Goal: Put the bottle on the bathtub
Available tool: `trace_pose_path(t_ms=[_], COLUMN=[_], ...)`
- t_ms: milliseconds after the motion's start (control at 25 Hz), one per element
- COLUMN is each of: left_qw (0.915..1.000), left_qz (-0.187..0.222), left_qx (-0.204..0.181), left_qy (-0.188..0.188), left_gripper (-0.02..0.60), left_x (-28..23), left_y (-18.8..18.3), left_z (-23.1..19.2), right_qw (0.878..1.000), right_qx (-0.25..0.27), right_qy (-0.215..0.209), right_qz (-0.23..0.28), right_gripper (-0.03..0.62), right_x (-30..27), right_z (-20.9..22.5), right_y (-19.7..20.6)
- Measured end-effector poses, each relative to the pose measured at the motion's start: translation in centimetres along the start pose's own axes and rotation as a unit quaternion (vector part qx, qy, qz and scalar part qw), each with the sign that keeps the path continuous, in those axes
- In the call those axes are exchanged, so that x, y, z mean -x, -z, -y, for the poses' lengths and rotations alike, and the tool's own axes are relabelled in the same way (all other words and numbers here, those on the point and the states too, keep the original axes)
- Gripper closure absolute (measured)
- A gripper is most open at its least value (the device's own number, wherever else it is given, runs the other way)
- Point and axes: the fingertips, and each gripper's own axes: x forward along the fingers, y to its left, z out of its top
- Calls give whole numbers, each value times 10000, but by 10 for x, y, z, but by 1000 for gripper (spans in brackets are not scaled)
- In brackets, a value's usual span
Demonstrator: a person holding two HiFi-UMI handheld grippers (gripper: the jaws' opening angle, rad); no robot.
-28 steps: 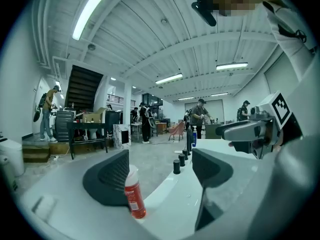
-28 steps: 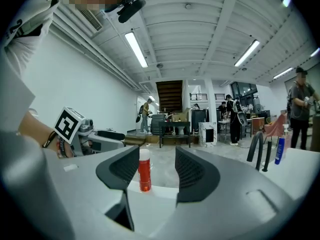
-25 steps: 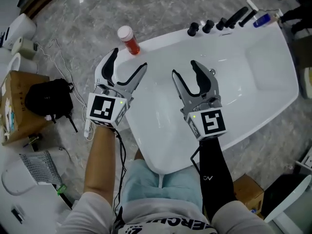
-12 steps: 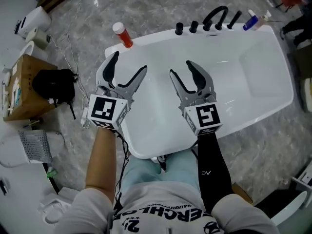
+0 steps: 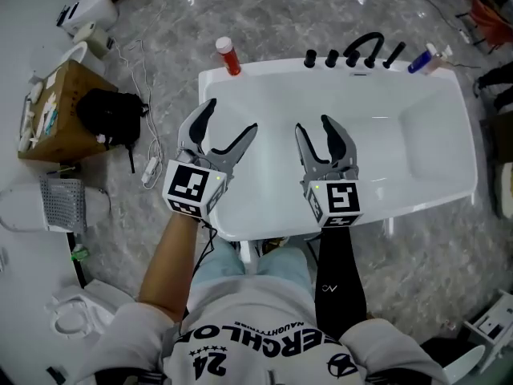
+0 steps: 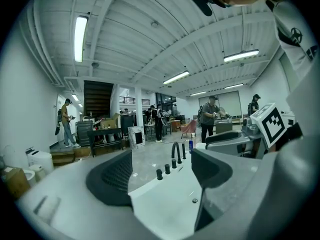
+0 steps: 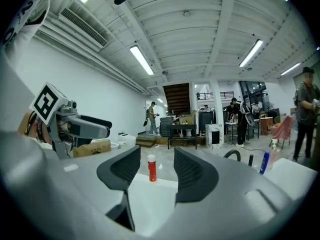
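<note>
On the floor [image 5: 160, 22] at the far left lies a box [image 5: 50, 115], and a black bag [image 5: 108, 119] is just beside it. Your left gripper [image 5: 228, 119] hovers over the left part of the white tub [image 5: 417, 135]. Its jaws are spread wide and nothing is between them; its own view shows only the inside of the tub and the taps [image 6: 166, 169] far ahead.

The bottle [image 5: 228, 56], red with a white cap, stands upright on the rim of the tub at the far left corner. It is well apart from both grippers and neither one touches it.

Your right gripper [image 5: 317, 131] hovers over the middle of the tub, near the left one and pointing the same way. Its jaws have just been closing a little, but they are spread and hold nothing. In the right gripper view the bottle appears in the gap between the jaws, but it is far ahead on the rim, not between the pads.

Farther right on the far rim stand the black taps and the curved spout [image 5: 365, 42]. A blue bottle [image 5: 419, 61] is at the far right corner.
</note>
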Motion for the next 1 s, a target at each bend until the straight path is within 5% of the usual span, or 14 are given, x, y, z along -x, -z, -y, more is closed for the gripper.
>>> trace_pose_path(t_ms=[200, 440, 800, 1000], left_qw=[9988, 9999, 9984, 9975], left_qz=[-61, 22, 449, 581], left_qx=[-482, 22, -117, -111], left_qy=[-26, 95, 334, 397], left_gripper=[98, 107, 138, 211], left_x=[28, 57, 90, 112], left_y=[-12, -22, -55, -65], left_z=[-14, -23, -40, -52], right_qw=[9995, 9985, 9959, 9937], right_qx=[287, 475, 742, 956], right_qy=[-107, 59, 24, 74], right_qz=[73, 249, 518, 579], right_gripper=[363, 381, 382, 453], right_x=[-4, -5, -6, -1], right_z=[-33, -57, -110, -136], right_y=[-25, -57, -101, -113])
